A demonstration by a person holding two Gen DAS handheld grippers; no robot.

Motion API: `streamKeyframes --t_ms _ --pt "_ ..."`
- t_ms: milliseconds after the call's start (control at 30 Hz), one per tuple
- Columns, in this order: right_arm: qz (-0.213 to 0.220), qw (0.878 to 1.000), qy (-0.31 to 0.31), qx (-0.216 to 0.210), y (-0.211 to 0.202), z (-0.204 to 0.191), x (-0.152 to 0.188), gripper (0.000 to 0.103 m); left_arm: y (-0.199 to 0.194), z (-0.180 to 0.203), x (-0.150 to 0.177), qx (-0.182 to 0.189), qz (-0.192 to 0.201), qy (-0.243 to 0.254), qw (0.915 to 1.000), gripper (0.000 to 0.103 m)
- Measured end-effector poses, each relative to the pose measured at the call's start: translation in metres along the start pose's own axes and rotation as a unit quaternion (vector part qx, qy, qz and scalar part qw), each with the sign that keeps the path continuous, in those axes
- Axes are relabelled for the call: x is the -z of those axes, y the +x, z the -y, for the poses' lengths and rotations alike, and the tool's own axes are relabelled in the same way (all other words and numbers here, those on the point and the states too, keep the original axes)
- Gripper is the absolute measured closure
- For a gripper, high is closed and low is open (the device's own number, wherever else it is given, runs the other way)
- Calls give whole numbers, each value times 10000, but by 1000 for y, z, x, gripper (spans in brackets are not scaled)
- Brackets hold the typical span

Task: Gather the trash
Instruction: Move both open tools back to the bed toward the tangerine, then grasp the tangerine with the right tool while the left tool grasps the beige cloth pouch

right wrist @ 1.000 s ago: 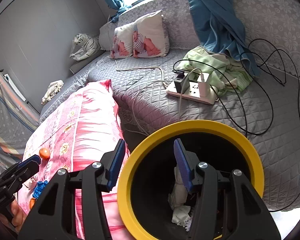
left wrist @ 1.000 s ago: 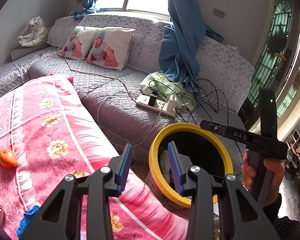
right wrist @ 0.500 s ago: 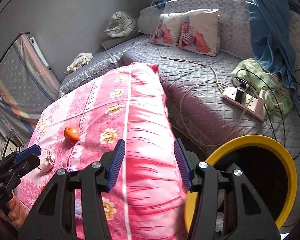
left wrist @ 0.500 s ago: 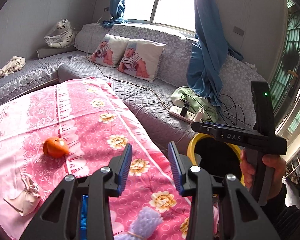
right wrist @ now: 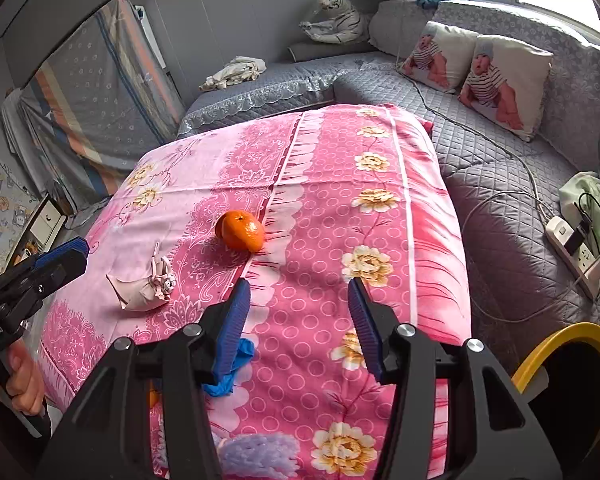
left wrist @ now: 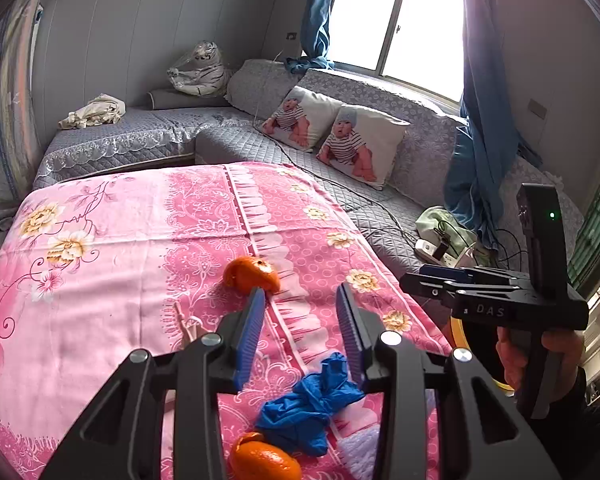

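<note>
Left gripper (left wrist: 300,316) jaws apart, right gripper (right wrist: 299,300) jaws wide, both empty

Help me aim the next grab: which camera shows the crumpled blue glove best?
The left wrist view: the blue glove lies nearly whole between the open left gripper fingers. In the right wrist view the right gripper hides most of it.

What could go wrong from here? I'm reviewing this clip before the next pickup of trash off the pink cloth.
1. The crumpled blue glove lies against the orange peel; the open left gripper could catch both or push the peel away.
2. The yellow-rimmed black bin sits below the pink floral cloth's edge, so a loose grip may drop trash onto the floor.
3. The small white knotted bag looks light and may slide instead of being pinched.
</note>
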State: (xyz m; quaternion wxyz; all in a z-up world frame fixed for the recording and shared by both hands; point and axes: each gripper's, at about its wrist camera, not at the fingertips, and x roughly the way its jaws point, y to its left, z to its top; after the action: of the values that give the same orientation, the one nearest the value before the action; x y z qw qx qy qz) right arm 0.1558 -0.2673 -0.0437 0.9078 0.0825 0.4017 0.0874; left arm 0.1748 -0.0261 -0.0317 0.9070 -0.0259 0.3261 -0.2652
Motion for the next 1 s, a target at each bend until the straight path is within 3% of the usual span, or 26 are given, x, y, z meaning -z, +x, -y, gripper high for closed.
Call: streamKeyframes --t_ms 533,1000 --pt "-464 9963 -526 -493 62 -58 -26 55 -12 -64 23 -416 -178 -278 9986 67" --pt "-938 9906 -980 -168 128 -77 -44 55 14 -93 50 -513 -782 -252 9953 61"
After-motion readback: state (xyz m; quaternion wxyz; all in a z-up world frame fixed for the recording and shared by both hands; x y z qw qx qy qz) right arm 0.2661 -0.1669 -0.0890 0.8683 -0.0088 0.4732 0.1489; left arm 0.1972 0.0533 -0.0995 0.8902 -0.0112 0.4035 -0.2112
